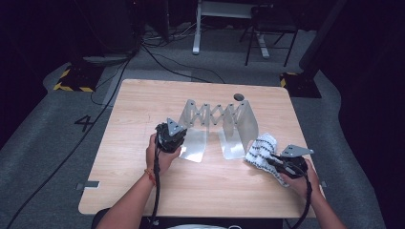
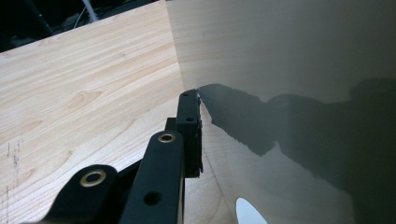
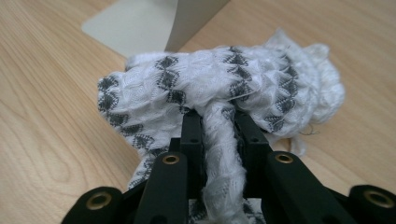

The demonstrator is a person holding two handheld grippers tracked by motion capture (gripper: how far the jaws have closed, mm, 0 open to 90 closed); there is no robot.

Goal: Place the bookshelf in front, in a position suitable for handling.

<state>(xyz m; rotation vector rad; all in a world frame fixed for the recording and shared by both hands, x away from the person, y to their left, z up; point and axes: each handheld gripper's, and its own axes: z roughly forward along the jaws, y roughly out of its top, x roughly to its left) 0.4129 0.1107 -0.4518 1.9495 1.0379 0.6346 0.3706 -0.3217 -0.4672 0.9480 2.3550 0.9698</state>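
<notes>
1. The right gripper (image 1: 273, 161) holds a white cloth with grey pattern (image 1: 262, 150); its jaws are closed on a fold of it.
2. The cloth lies on the wooden table (image 1: 143, 114), just beside the right plate of the metal folding rack (image 1: 217, 117).
3. The left gripper (image 1: 177, 141) is at the rack's left plate; its jaws seem to pinch the plate's edge, but I cannot tell for sure.

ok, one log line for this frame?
left gripper: shut on rack panel | right gripper: shut on patterned cloth | cloth beside rack | table
</notes>
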